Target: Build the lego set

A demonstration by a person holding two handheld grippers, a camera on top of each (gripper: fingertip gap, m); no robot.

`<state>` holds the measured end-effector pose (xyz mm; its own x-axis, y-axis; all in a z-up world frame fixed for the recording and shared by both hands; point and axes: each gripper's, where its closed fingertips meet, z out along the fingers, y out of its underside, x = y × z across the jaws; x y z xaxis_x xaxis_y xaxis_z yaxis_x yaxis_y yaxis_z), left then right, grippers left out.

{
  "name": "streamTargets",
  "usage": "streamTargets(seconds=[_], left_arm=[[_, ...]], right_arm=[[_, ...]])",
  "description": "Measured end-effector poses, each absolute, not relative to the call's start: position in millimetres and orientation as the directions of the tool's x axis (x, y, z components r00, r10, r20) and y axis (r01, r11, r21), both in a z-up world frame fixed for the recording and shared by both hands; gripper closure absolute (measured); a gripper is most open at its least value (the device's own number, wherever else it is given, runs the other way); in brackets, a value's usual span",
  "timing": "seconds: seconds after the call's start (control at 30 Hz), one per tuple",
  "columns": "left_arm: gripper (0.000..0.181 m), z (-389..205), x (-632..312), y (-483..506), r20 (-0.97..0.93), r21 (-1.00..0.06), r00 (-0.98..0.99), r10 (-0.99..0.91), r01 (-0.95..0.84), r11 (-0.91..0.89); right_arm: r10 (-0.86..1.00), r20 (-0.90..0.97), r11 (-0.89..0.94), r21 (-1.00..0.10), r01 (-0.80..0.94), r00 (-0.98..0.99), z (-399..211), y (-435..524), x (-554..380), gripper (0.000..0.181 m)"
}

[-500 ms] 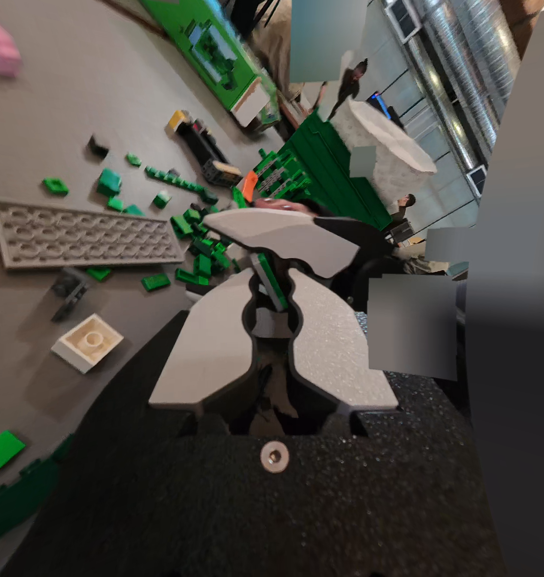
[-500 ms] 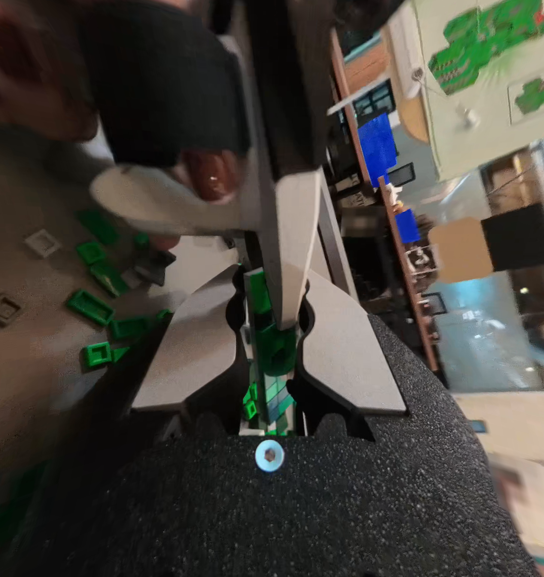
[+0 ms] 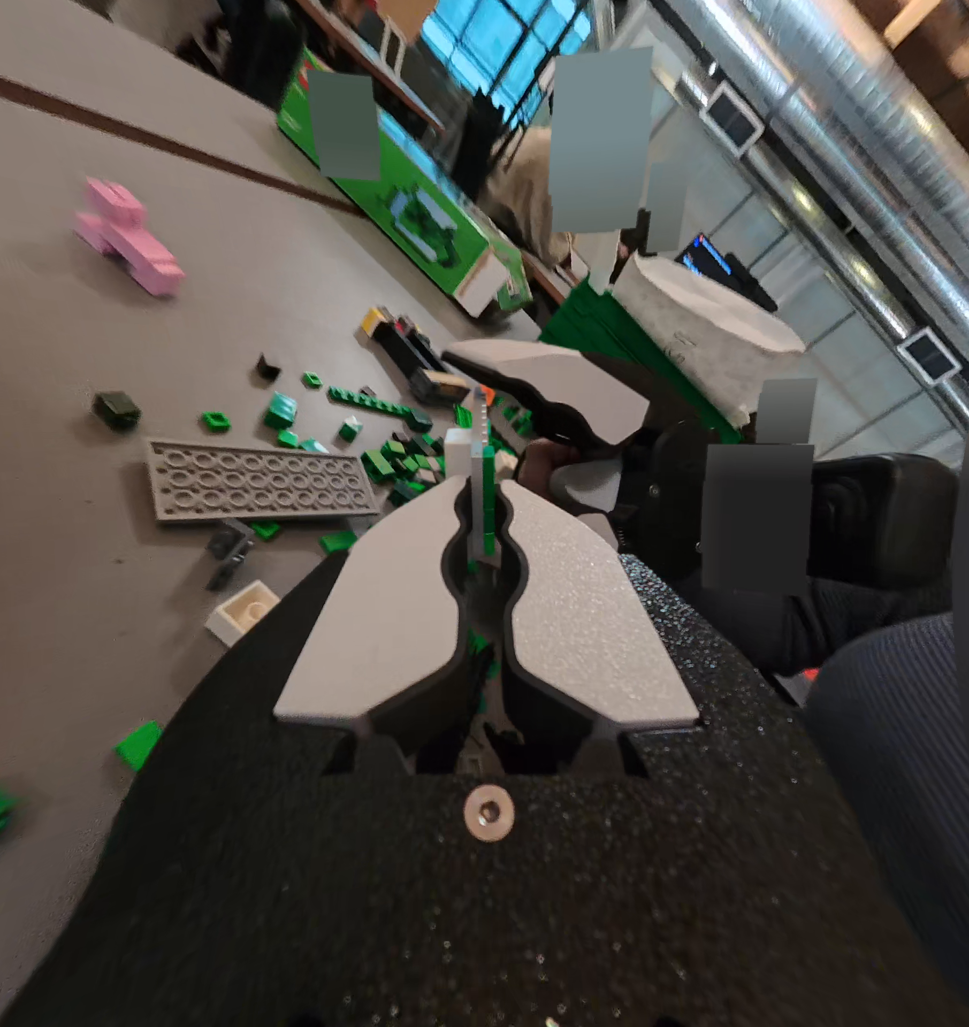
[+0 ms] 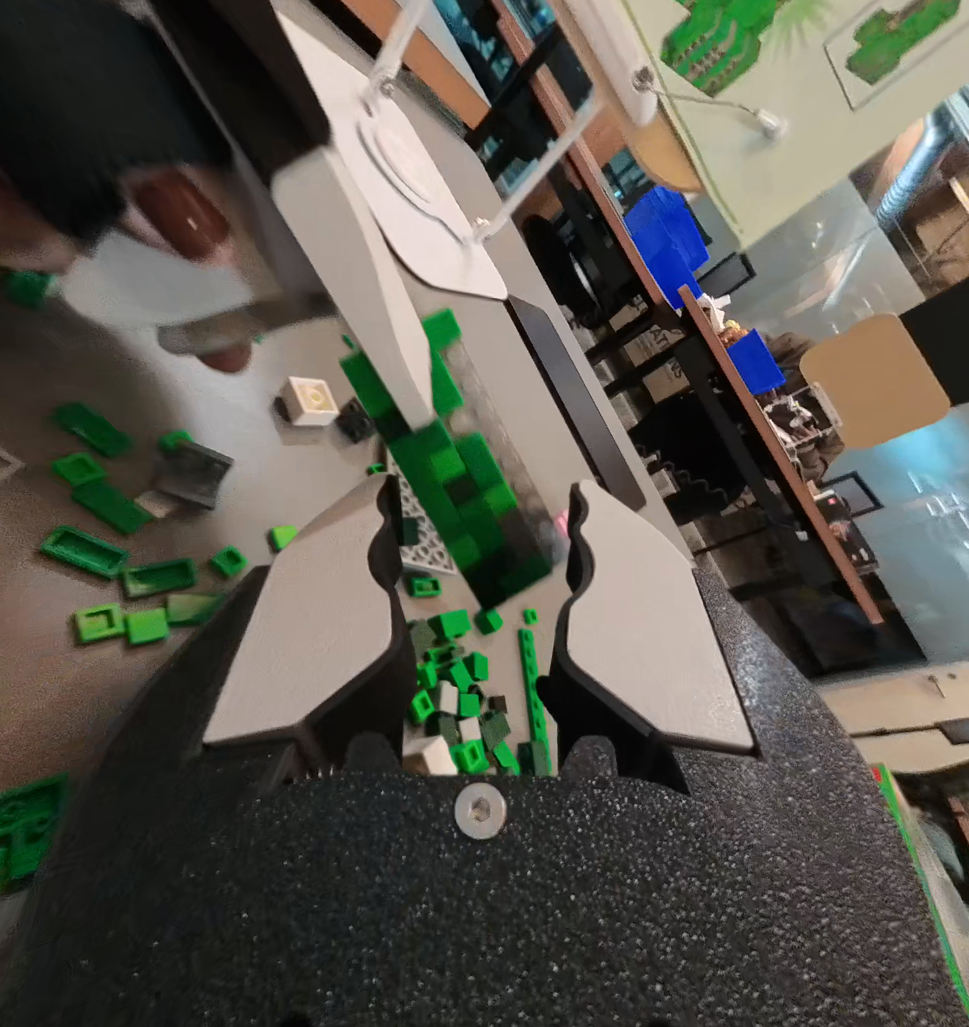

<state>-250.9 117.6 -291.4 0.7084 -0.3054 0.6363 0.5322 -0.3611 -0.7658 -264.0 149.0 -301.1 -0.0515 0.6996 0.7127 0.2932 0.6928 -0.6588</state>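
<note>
Clearly the left gripper (image 3: 485, 489) is clamped on the edge of a thin grey plate (image 3: 477, 489) faced with green tiles, holding it up off the table (image 3: 237, 311). That panel looks light and stiff, but I'd guess the tiles could pop off if squeezed on their faces, so the bare plate edge seems the safer hold. Going left to right across the table: a pink block figure (image 3: 129, 239), a big grey plate (image 3: 259, 480) lying underside up, a white brick (image 3: 243, 611), then a heap of loose green bits (image 3: 398, 461). The right gripper (image 4: 479, 514) hangs with its jaws spread wide and empty, just beside the panel, over the clutter that crowds any set-down spot.
</note>
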Motion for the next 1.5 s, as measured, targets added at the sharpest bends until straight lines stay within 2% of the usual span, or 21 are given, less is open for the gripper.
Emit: streamTargets(seconds=[0.1, 0.2, 0.3, 0.37, 0.43, 0.5, 0.63, 0.87, 0.97, 1.07, 1.1, 1.23, 1.33, 1.4, 1.5], left_arm=[[0.176, -285.4, -262.0, 116.5, 0.651, -0.758, 0.698, -0.297, 0.577, -0.304], [0.176, -274.7, -267.7, 114.3, 0.659, -0.751, 0.676, -0.330, 0.615, -0.240], [0.176, -259.8, -270.3, 109.7, 0.676, -0.720, 0.618, -0.402, 0.671, -0.178], [0.176, -252.4, -270.1, 107.1, 0.683, -0.695, 0.577, -0.448, 0.702, -0.155], [0.176, -246.4, -264.7, 104.9, 0.684, -0.676, 0.531, -0.500, 0.719, -0.162], [0.176, -239.3, -258.3, 102.6, 0.674, -0.665, 0.495, -0.548, 0.730, -0.159], [0.176, -238.5, -254.8, 102.2, 0.636, -0.713, 0.543, -0.549, 0.685, -0.148], [0.173, -254.0, -233.0, 103.4, 0.554, -0.825, 0.626, -0.549, 0.502, -0.261], [0.169, -267.8, -229.2, 105.6, 0.543, -0.840, 0.660, -0.519, 0.432, -0.328], [0.137, -268.3, -232.6, 103.1, 0.517, -0.856, 0.677, -0.524, 0.394, -0.336], [0.135, -265.3, -235.9, 102.1, 0.507, -0.862, 0.685, -0.523, 0.395, -0.318], [0.140, -266.9, -229.5, 96.2, 0.396, -0.915, 0.731, -0.556, 0.258, -0.311], [0.149, -267.3, -207.7, 90.1, 0.416, -0.905, 0.654, -0.632, 0.233, -0.355], [0.151, -269.5, -203.5, 88.6, 0.449, -0.890, 0.619, -0.645, 0.247, -0.383], [0.155, -263.9, -209.7, 90.7, 0.476, -0.879, 0.605, -0.638, 0.315, -0.358]], right_arm=[[0.724, 0.689, 0.668, -0.684, 0.293, -0.045, -299.6, 155.6, -261.8, 0.123], [0.815, 0.574, 0.574, -0.783, 0.239, -0.079, -295.9, 148.3, -260.7, 0.124], [0.926, 0.351, 0.369, -0.920, 0.134, -0.141, -280.5, 135.4, -258.2, 0.127], [0.969, 0.101, 0.120, -0.990, 0.069, -0.226, -266.2, 125.3, -255.4, 0.129], [0.940, -0.153, -0.140, -0.988, 0.064, -0.304, -256.0, 121.5, -253.6, 0.131], [0.871, -0.320, -0.310, -0.947, 0.089, -0.373, -251.4, 120.1, -252.2, 0.136], [0.731, -0.458, -0.483, -0.871, 0.091, -0.506, -236.0, 115.6, -244.6, 0.172], [0.739, -0.411, -0.432, -0.897, 0.092, -0.535, -226.1, 116.6, -241.4, 0.174], [0.760, -0.361, -0.342, -0.929, 0.140, -0.541, -228.7, 113.9, -242.3, 0.175], [0.784, -0.270, -0.150, -0.956, 0.251, -0.559, -241.3, 112.7, -241.1, 0.176], [0.775, -0.246, -0.079, -0.951, 0.298, -0.582, -246.2, 110.3, -237.7, 0.176], [0.673, -0.255, 0.102, -0.898, 0.428, -0.695, -255.4, 87.5, -221.2, 0.176], [0.658, -0.215, 0.216, -0.864, 0.454, -0.722, -265.6, 77.9, -218.3, 0.175], [0.658, -0.199, 0.241, -0.858, 0.454, -0.726, -267.3, 74.3, -217.7, 0.175], [0.724, -0.168, 0.182, -0.889, 0.420, -0.669, -258.0, 82.8, -227.2, 0.171]])
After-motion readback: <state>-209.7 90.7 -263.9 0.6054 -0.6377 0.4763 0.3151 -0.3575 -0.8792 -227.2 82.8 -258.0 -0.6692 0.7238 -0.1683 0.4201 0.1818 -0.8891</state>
